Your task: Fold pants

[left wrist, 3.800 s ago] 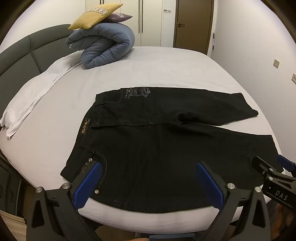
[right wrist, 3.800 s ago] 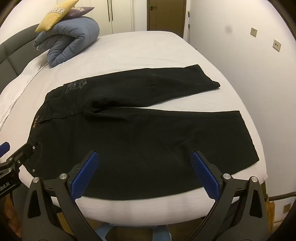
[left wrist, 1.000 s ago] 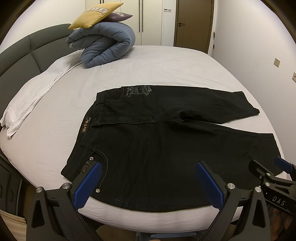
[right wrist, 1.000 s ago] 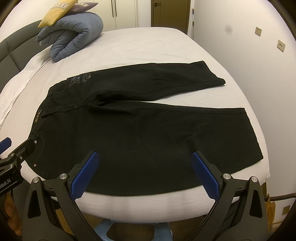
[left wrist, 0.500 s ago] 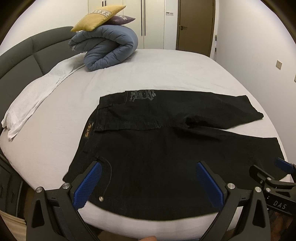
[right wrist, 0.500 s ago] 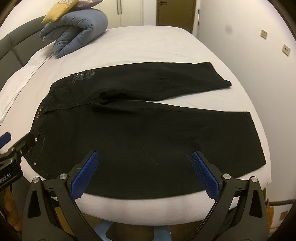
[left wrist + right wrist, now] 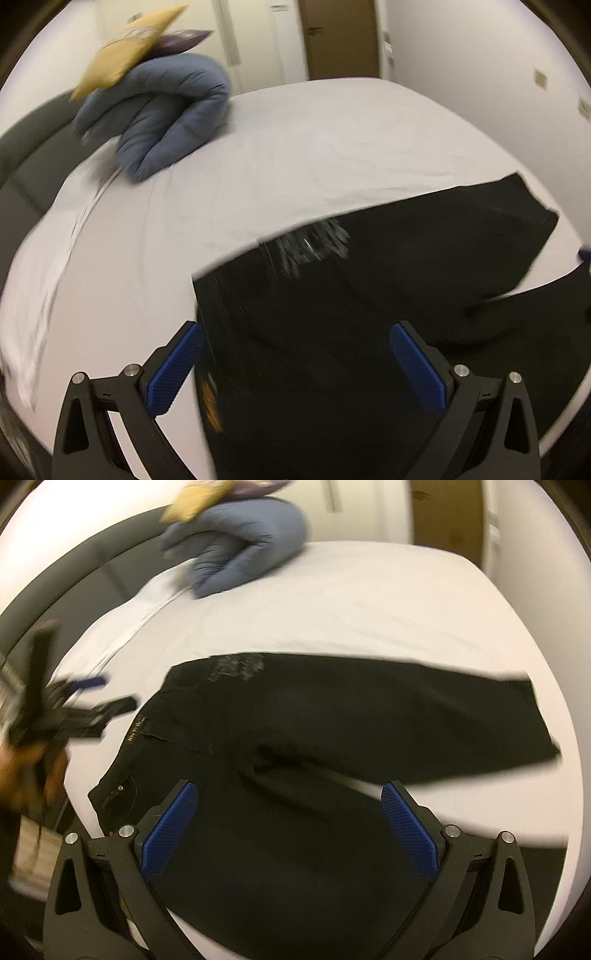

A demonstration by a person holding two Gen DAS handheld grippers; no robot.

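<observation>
Both views are smeared by motion blur. The black denim pants [image 7: 369,332] run off the lower right of the left wrist frame, their pale pocket print [image 7: 314,245] unreadable. At the right wrist frame's left edge, the left claw [image 7: 94,698] is a dark streak, its jaws indistinct.

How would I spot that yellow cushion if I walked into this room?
Start at the big bed with the white sheet and look toward its dark headboard. There sits a rolled blue duvet; the yellow cushion lies tilted on top of it, above a purple one, the only yellow thing.
</observation>
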